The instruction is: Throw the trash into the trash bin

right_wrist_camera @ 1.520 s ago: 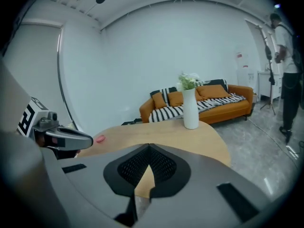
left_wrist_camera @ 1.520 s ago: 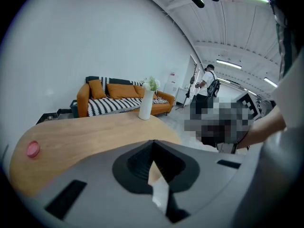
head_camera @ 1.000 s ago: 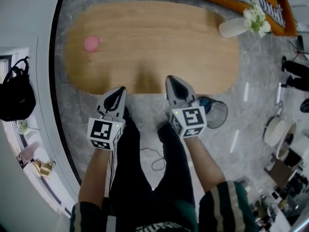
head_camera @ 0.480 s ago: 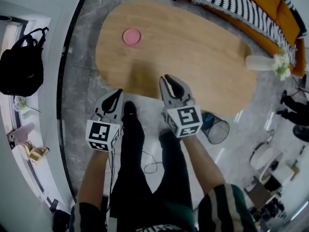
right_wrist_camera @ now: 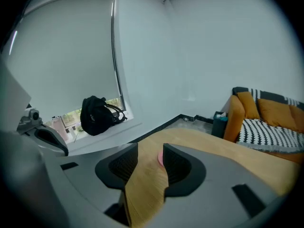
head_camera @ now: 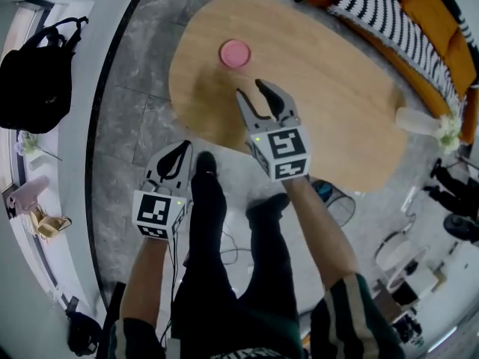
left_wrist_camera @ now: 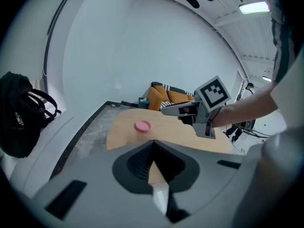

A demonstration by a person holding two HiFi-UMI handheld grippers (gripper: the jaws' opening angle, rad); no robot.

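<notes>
Reaching over the table [head_camera: 337, 103], my right claw [head_camera: 250, 88] has just been opening, nothing between its jaws, near the pink trash disc [head_camera: 235, 52] at the table's left end. My left claw [head_camera: 179, 149] hangs closed, empty, off the near edge; the trash bin [head_camera: 338, 204] stands by that edge.

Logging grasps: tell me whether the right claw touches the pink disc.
Apart. The head view shows bare table between the right claw's tips and the pink disc. Its jaws have just been opening, with nothing between them.
</notes>
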